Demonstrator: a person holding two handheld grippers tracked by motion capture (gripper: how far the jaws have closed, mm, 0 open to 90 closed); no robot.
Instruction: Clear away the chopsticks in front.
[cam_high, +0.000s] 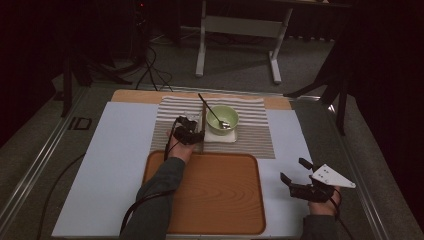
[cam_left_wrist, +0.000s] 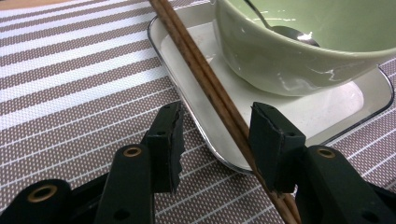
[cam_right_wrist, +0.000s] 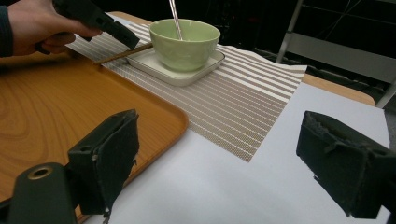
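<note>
Chopsticks (cam_left_wrist: 219, 100) lie between the jaws of the left gripper (cam_left_wrist: 215, 140), a brown pair running slantwise from the jaws' base up past the bowl. They rest against the inner face of one pad (cam_left_wrist: 271, 144); the other pad stands clear of them, so the jaws are half parted and not clamped on the sticks. Their near end lies on the striped placemat (cam_left_wrist: 70, 93), their middle over the rim of a small white square dish (cam_left_wrist: 327, 112), just beside the green bowl (cam_left_wrist: 299, 56) that stands in it. A metal spoon (cam_left_wrist: 289, 30) lies in the bowl.

Right gripper (cam_right_wrist: 217, 163) hangs wide apart and holds nothing, over bare pale sheet (cam_right_wrist: 224, 186) on the tabletop, just beside the corner of the wooden tray (cam_right_wrist: 70, 107). In the high view the tray lies bare between the two hands, near the person, with the placemat beyond it. Bowl and dish crowd the sticks on one side; on the other, open mat.
</note>
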